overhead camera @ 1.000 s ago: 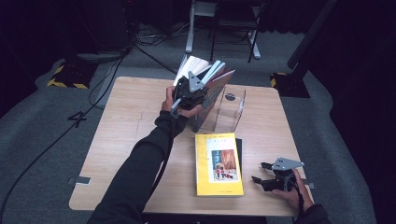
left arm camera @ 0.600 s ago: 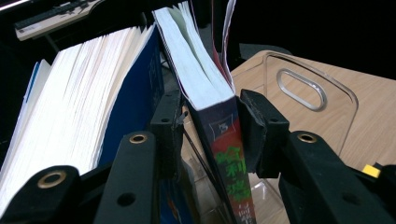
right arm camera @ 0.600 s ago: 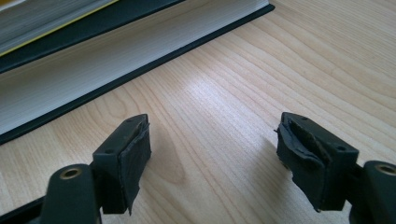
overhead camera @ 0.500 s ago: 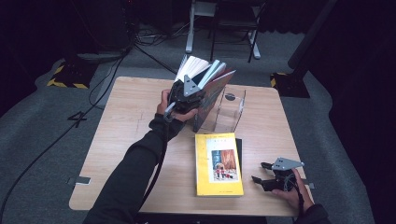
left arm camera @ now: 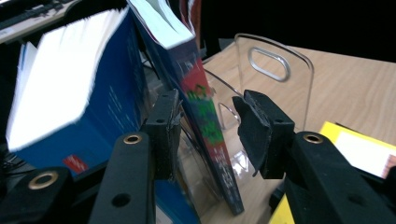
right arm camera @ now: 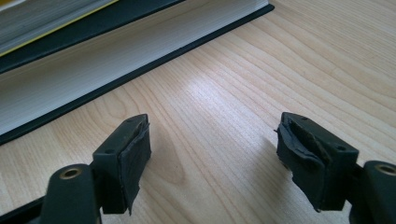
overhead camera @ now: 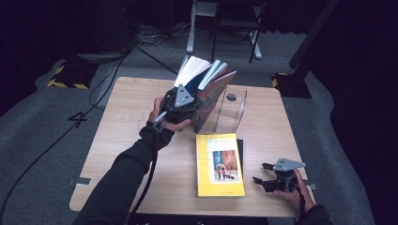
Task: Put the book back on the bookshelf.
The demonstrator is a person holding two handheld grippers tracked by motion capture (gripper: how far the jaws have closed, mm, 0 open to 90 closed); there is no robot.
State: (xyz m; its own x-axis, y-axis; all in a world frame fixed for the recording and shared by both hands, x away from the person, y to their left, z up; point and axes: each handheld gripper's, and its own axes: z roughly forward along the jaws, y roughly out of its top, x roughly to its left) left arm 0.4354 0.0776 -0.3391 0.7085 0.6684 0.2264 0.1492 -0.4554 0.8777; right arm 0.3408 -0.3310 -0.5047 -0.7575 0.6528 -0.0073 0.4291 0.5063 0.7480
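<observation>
Since the earlier frame the left gripper [overhead camera: 184, 108] has slid a little leftward at the leaning books [overhead camera: 209, 79], its jaws just opening further around the thin red-covered book [left arm camera: 205, 116], pads not clearly pressing. Nearest, the right gripper [overhead camera: 267, 176] rests low on the table [overhead camera: 122, 122], jaws apart and empty, beside the yellow book [overhead camera: 219, 164]. Farther off, the outstretched left forearm reaches the clear stand [overhead camera: 230, 110].

We noted a pale wood-grain table [overhead camera: 131, 117] bearing a yellow book [overhead camera: 219, 165] with a reddish-brown cover picture, lying on a black-covered volume [right arm camera: 140, 60] with off-white page edges. The leaning books comprised a blue one [left arm camera: 93, 107] with white pages and a blue-spined one [left arm camera: 205, 116] patterned red and green. The bookend [left arm camera: 280, 70] was clear. Both grippers' pads [right arm camera: 135, 158] were black.
</observation>
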